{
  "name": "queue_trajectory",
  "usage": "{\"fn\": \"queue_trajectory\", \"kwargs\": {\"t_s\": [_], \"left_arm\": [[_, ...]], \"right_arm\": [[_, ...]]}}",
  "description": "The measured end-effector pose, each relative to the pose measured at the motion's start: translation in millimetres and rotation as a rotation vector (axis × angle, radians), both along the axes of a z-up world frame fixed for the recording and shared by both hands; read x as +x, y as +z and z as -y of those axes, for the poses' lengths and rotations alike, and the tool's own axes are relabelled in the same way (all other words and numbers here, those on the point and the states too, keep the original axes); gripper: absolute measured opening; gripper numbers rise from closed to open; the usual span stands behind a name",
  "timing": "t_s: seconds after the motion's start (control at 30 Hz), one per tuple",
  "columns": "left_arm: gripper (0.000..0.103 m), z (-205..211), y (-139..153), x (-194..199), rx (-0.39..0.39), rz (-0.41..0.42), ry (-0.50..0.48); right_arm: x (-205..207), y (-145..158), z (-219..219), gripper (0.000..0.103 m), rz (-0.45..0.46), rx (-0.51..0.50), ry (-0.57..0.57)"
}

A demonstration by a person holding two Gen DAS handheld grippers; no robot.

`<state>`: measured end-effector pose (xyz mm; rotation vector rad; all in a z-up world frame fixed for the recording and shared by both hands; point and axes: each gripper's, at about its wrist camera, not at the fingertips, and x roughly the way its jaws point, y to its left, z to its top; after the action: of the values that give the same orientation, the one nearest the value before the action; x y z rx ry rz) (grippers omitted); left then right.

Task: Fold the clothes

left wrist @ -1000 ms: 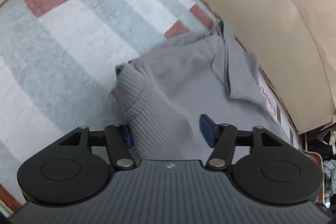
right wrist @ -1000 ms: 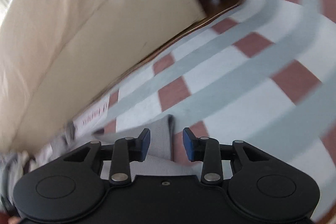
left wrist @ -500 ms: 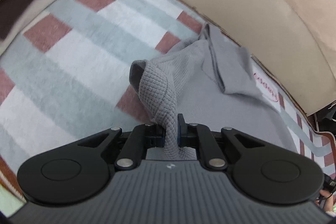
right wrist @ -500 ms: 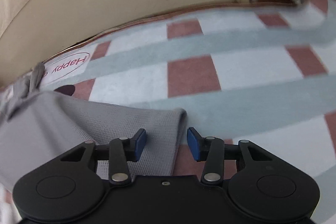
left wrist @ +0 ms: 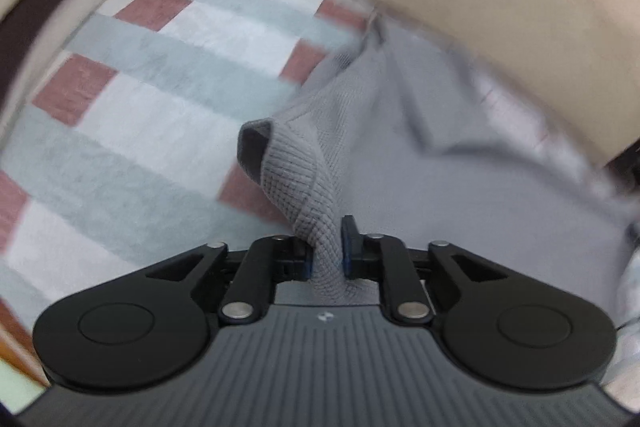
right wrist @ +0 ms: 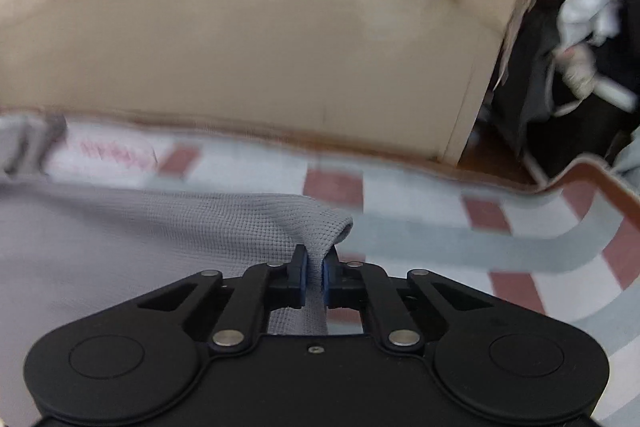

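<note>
Grey knit garment (left wrist: 460,187) (lifted corners) pinched in both grippers' closed jaws.

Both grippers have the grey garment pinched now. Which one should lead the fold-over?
Probably left. The left gripper holds a raised flap of the grey garment with open checked blanket beside it; the right gripper pinches a low corner.

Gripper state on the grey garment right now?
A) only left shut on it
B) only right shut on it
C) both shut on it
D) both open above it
C: the left gripper has a bunched fold of the grey garment pinched between its pads, and the right gripper is clamped on a corner of it over the checked rug.
</note>
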<state>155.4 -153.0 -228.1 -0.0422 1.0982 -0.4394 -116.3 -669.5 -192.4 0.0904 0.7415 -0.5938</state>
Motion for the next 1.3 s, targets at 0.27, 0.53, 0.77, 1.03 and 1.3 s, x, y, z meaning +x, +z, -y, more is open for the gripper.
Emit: {"fn": "queue_trajectory", "kwargs": {"t_s": [0.27,0.53,0.77,1.03,1.3], "left_arm": [[0.04,-5.4,33.5,-3.4,0.027,0.061,0.012],[0.049,36.8,75.2,13.8,-0.001,0.148,-0.05],[0.049,109.6,85.9,46.8,0.165,0.088,-0.404],[0.051,128.3,59.1,101.7,0.173,0.114,-0.3],[0.051,116.3,21.4,129.9,0.185,0.077,-0.272]], "right_arm": [[36.8,23.1,12.0,0.029,0.084,0.218,-0.147],[186.4,62.2,-138.3,0.034,0.107,0.274,0.644],[251.8,39.3,-284.7,0.032,-0.122,-0.017,1.131],[243.3,-26.5,-306.6,0.027,-0.254,-0.342,1.129],[259.4,-28.5,-281.7,0.003,-0.111,-0.389,1.046]]}}
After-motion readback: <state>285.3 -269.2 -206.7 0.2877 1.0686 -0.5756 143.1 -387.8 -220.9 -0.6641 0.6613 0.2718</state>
